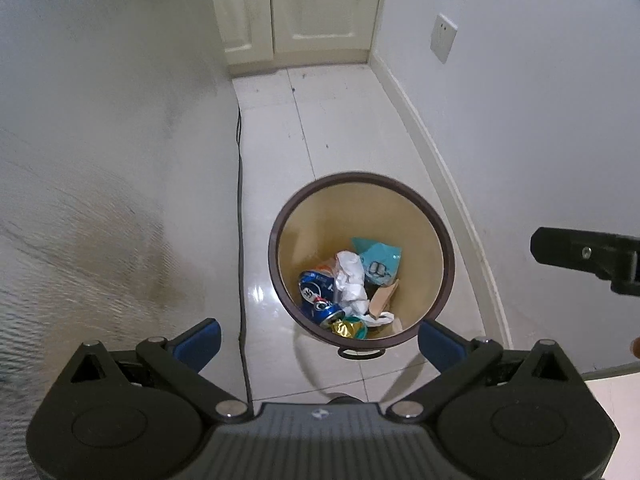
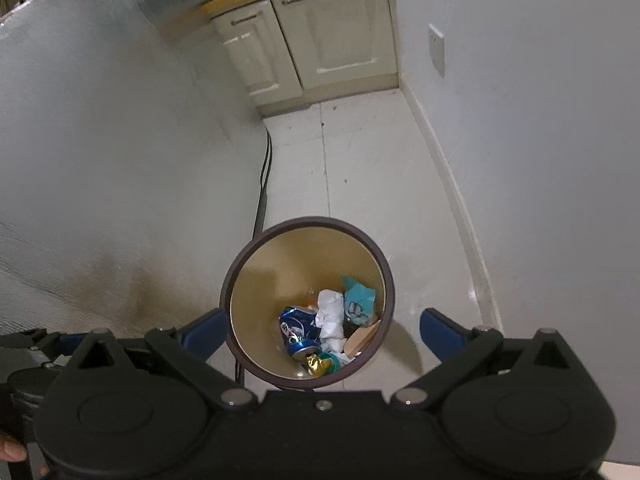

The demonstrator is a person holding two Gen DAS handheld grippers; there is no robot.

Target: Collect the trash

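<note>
A round bin with a dark brown rim (image 1: 448,248) (image 2: 386,268) stands on the white tiled floor. Inside lie a crushed blue can (image 1: 318,294) (image 2: 298,330), crumpled white paper (image 1: 352,280) (image 2: 332,314), a teal wrapper (image 1: 380,262) (image 2: 358,298), a brown cardboard scrap (image 1: 384,298) and a gold foil wrapper (image 1: 346,328) (image 2: 320,364). My left gripper (image 1: 320,340) hangs above the bin's near rim, open, with nothing between its blue pads. My right gripper (image 2: 324,334) is also above the bin, open wide and empty. Part of the right gripper shows at the left wrist view's right edge.
A grey textured appliance side (image 1: 100,160) (image 2: 100,160) fills the left. A black cable (image 1: 240,200) (image 2: 262,188) runs down along it. The white wall with a socket plate (image 1: 443,38) (image 2: 437,50) closes the right. Cream cabinet doors (image 1: 300,4) (image 2: 320,28) stand at the far end.
</note>
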